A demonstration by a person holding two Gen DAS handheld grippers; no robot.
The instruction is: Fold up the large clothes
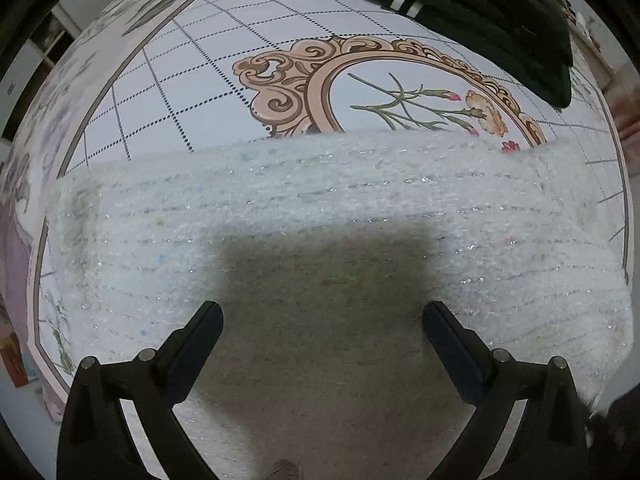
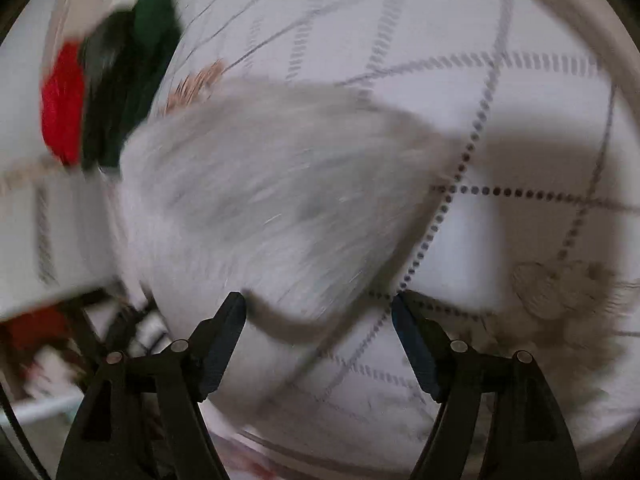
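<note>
A fuzzy white knitted garment (image 1: 320, 208) with silver threads lies flat on the patterned sheet (image 1: 192, 80), filling the lower half of the left wrist view. My left gripper (image 1: 322, 320) is open and empty just above it, casting a shadow on it. In the blurred right wrist view the same white garment (image 2: 260, 184) lies to the left and ahead. My right gripper (image 2: 320, 312) is open and empty over the garment's near edge and the sheet (image 2: 520, 220).
A dark green garment with white stripes (image 1: 480, 12) lies at the far edge of the sheet. In the right wrist view the dark green garment (image 2: 132, 80) and a red item (image 2: 62, 100) sit at the far left. The surface's edge (image 2: 52, 296) shows lower left.
</note>
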